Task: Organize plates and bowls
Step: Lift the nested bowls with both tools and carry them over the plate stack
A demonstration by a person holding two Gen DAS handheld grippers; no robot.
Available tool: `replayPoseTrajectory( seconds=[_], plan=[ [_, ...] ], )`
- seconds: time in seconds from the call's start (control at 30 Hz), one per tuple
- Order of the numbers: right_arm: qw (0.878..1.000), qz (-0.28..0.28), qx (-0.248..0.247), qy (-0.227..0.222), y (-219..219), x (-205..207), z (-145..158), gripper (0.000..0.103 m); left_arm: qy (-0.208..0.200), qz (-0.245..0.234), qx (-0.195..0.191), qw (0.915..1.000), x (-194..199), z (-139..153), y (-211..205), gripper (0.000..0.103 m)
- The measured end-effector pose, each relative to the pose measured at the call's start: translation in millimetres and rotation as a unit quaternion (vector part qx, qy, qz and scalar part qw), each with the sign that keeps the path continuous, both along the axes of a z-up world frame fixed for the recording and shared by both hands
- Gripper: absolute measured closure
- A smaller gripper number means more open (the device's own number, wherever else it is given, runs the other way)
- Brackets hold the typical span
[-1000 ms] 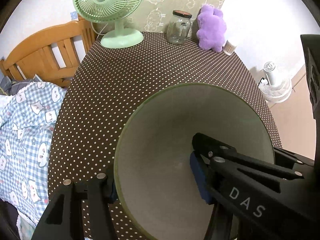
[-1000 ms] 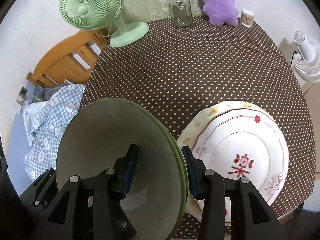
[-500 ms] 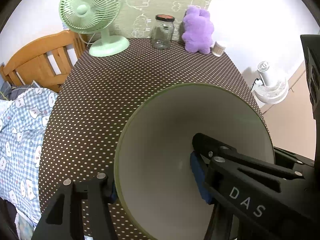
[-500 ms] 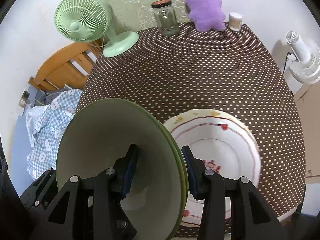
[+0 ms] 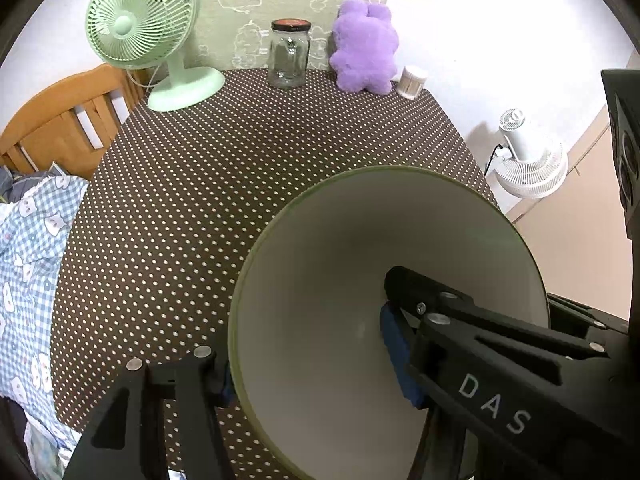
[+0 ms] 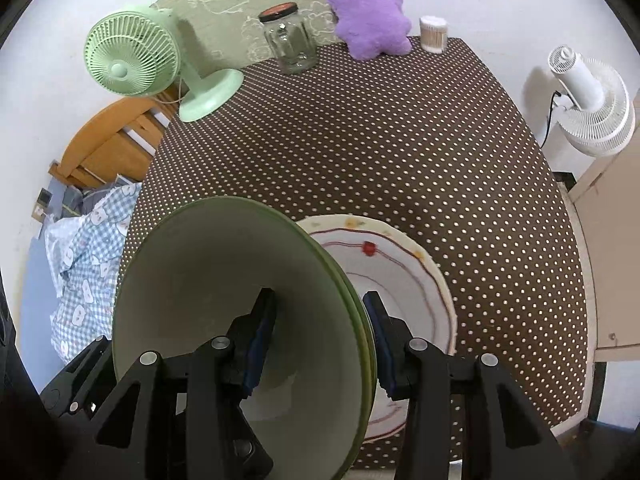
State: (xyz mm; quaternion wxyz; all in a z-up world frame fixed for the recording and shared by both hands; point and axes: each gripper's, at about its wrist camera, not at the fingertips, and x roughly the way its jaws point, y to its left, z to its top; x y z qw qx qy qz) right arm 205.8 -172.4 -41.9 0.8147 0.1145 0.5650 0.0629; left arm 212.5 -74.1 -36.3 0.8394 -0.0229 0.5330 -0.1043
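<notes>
Both grippers tilt steeply down over the dotted table [image 5: 248,168]. The left gripper [image 5: 304,354] clamps the green bowl's [image 5: 360,280] left wall at lower centre; the right gripper [image 6: 318,338] pinches its right wall, part-open. A floral plate [image 6: 404,276] lies flat lower right of the bowl.

1. Left wrist view: sitting very close behind the green bowl [image 5: 384,320], looking steeply down across the dotted table [image 5: 240,168].
2. Right wrist view: facing likewise, taking in the patterned plate [image 6: 400,272].
3. Both are sharing the mint fan [image 5: 140,28], jar [image 6: 290,38] and purple plush [image 5: 366,44].
</notes>
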Motion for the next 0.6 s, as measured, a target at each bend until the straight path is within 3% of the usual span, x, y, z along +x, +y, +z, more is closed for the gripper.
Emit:
replayPoseTrajectory(
  seconds=[0.6],
  plan=[
    [0.998, 0.023, 0.004, 0.052, -15.8, 14.1, -40.0, 0.055, 0.061, 0.031, 0.002, 0.9977, 13.4, -30.7, -19.6, 0.043]
  ],
)
